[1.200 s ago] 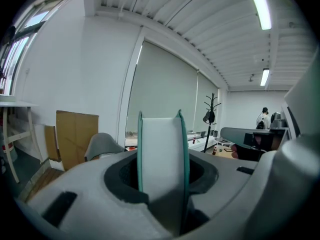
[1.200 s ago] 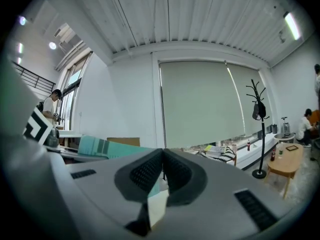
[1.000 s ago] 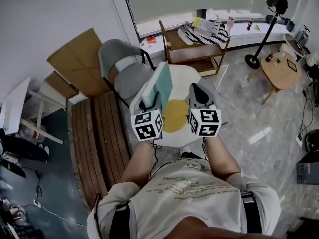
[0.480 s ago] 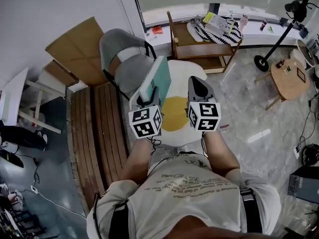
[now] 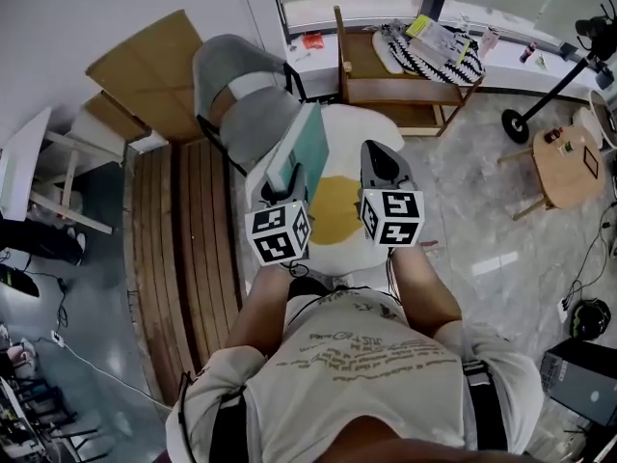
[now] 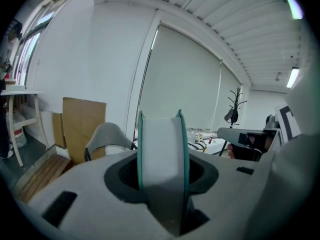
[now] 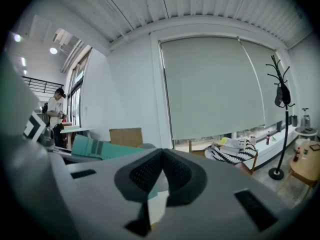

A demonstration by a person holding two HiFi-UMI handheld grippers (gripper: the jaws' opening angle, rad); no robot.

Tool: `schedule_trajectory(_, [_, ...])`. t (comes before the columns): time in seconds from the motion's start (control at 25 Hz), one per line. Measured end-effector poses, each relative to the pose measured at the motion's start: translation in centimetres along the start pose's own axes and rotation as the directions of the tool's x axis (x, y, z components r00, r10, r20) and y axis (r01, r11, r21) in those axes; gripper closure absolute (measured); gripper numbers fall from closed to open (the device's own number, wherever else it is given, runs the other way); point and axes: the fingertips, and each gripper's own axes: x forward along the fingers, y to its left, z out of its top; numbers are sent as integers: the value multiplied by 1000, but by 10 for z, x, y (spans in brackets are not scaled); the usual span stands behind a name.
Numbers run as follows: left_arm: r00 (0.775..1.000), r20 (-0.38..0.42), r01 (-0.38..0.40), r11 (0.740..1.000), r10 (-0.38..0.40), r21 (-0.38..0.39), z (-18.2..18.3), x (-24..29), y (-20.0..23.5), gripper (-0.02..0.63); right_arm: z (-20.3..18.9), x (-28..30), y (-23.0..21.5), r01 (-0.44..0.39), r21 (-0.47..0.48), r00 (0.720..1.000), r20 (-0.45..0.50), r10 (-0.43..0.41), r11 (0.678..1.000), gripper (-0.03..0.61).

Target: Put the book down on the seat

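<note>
Gray chair seat (image 5: 255, 128) just ahead of the left gripper (image 5: 292, 183), green book (image 5: 307, 148) standing on edge between that gripper's jaws — squeezed tight, held up short of the seat, right gripper (image 5: 382, 157) just beside the left — jaws pressed together, empty.

White wall (image 5: 96, 8) at left with a cardboard sheet (image 5: 145, 75) leaning on it, a white table (image 5: 24, 186) nearby, and a strip of wooden slats (image 5: 188, 230) set into the floor beside pale marble floor (image 5: 482, 201). Grey chair (image 5: 241, 95) and wooden rack (image 5: 390, 90) stand below a wide window closed by a roller blind (image 7: 215, 84); a black coat stand (image 7: 280, 104) and a round wooden side table (image 5: 564, 162) stand at right. Slatted white ceiling (image 7: 200, 9) with a strip lamp (image 6: 292, 76).
</note>
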Motion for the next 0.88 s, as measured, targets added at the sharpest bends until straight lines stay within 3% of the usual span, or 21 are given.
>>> schedule_trajectory(0.24, [999, -38, -17, 1000, 17, -22, -13, 6, 16, 443, -13, 16, 14, -33, 4, 999, -41, 33, 999, 551])
schedule_trajectory(0.4, [997, -76, -23, 998, 19, -50, -34, 9, 23, 445, -29, 20, 13, -3, 12, 999, -49, 4, 1000, 551])
schedule_trajectory(0.56, [989, -147, -30, 996, 18, -80, -70, 16, 34, 445, -48, 19, 8, 44, 26, 998, -35, -43, 999, 551])
schedule_trajectory(0.88, [959, -282, -21, 990, -19, -140, -153, 35, 42, 445, -134, 27, -6, 113, 39, 982, -155, -105, 993, 552])
